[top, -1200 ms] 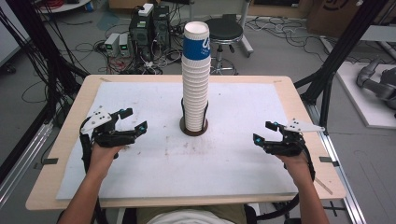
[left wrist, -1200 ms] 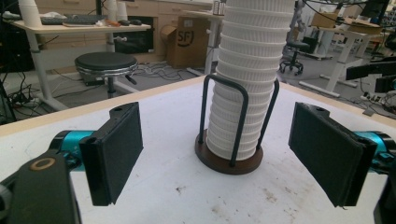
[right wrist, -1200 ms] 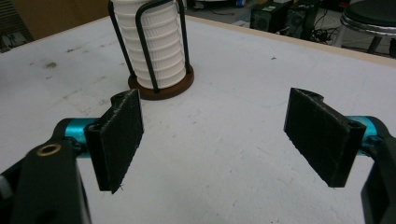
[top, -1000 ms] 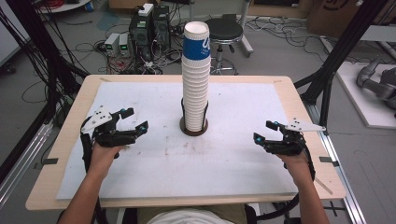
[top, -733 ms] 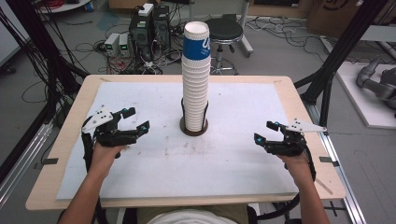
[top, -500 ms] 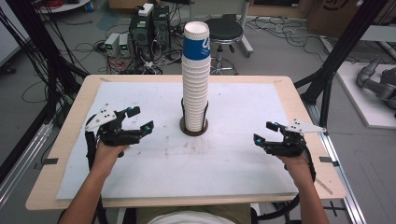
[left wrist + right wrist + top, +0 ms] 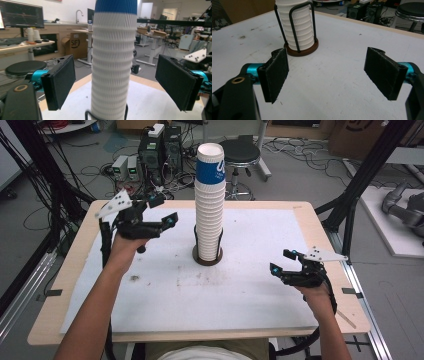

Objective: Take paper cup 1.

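Standing upright at the middle of the table (image 7: 320, 227): a tall stack of ribbed white paper cups (image 7: 209, 215), long axis vertical, topped by a blue-banded cup (image 7: 210, 165), seated in a round brown base (image 7: 207, 260) with black wire uprights.

Hanging just left of the stack, raised to about mid-height: the left gripper (image 7: 161, 215), jaws pointing across at the column, having just been opening further, with nothing pressed between them. Looking along those jaws in the left gripper view, the stack (image 7: 112, 65) rising dead ahead between the two black pads (image 7: 61, 80), both pads apart from the ribs, gap wider than the column.

Resting low near the table's right edge, well apart from the stack: the right gripper (image 7: 285, 262), jaws spread and empty, aiming toward the base (image 7: 300, 50).

Judging the left hand the nearer, and a level approach from the left onto the vertical column the deciding relation.

Showing the blue top cup and both hands at once: the high view. Showing the wire holder (image 7: 298, 25) gripping the lower cups up close: the right gripper view.
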`<state>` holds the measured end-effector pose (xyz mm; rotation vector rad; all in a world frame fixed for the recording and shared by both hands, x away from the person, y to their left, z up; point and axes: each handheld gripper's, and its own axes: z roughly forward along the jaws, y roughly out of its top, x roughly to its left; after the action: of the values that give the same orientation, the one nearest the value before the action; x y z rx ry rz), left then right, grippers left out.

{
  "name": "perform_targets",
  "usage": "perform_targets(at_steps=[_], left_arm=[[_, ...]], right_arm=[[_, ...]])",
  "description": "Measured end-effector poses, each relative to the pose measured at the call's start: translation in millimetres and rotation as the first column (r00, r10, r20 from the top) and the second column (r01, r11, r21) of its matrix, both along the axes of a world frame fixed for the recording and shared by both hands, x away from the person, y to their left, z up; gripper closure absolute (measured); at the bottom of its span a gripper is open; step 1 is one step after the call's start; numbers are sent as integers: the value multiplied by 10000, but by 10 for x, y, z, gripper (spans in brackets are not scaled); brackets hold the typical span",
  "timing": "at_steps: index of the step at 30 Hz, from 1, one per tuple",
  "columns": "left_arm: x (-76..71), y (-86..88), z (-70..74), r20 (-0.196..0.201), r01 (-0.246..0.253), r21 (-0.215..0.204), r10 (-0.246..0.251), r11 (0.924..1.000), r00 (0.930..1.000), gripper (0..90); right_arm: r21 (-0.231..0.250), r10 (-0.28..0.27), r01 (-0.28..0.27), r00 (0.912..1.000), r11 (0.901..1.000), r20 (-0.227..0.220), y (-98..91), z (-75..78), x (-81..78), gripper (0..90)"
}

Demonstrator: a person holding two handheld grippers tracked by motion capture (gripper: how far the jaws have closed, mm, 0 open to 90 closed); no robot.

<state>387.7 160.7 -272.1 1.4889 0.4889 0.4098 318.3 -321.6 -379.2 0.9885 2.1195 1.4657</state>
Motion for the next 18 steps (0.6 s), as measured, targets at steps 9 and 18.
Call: perform_targets(at_steps=[9, 18], left_arm=[[307, -401, 164, -47, 263, 635, -260, 9976, 9997, 148], [411, -596, 145, -179, 537, 464, -529, 9975, 9984, 127]], right_arm=[[18, 17, -17, 10000, 10000, 30, -8, 19, -8, 203], [13, 27, -27, 10000, 10000, 32, -18, 20, -6, 203]])
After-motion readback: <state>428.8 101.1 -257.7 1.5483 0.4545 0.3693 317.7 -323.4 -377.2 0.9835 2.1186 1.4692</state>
